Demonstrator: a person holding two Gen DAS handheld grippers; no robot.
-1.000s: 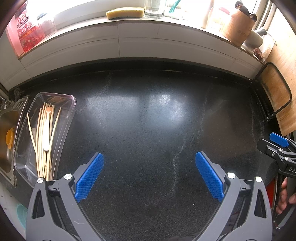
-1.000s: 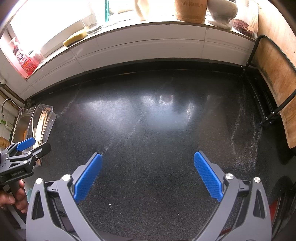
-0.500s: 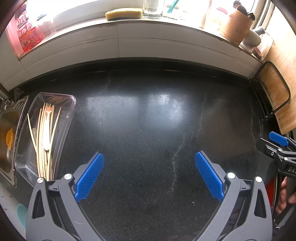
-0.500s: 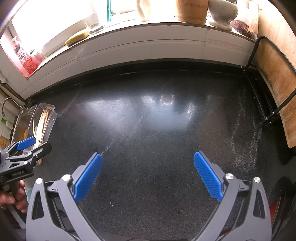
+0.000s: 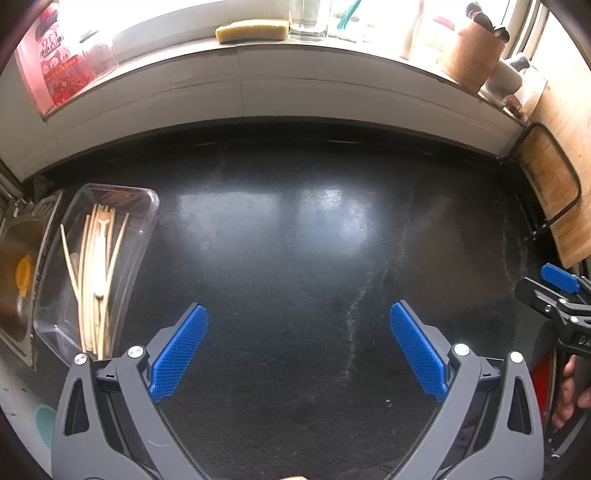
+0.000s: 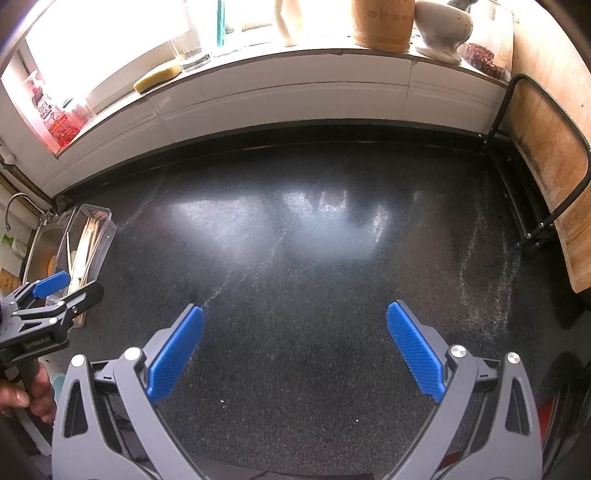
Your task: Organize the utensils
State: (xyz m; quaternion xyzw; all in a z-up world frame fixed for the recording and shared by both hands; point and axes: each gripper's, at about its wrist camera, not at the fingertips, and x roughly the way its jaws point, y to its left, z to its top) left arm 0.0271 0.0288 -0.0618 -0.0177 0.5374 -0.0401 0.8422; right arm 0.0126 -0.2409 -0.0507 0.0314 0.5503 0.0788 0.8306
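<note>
A clear plastic tray [image 5: 146, 206] lies at the left of the black countertop [image 5: 303, 236], next to the sink. It holds several pale wooden chopsticks [image 5: 86, 280] and a white spoon [image 5: 99, 258]. The tray also shows in the right wrist view [image 6: 105, 230]. My left gripper [image 5: 298, 349] is open and empty, above the bare counter to the right of the tray. My right gripper [image 6: 294, 349] is open and empty over the counter's middle. Each gripper appears at the edge of the other's view.
A steel sink [image 5: 14, 266] lies left of the tray. A wooden cutting board in a black wire rack [image 5: 554, 192] stands at the right. The windowsill holds a sponge [image 5: 251, 30], a glass, a wooden utensil holder [image 5: 471, 51] and a red bottle [image 5: 55, 62].
Both views have shifted slightly; the tray sits a little lower and nearer in them. Both grippers stay open and empty.
</note>
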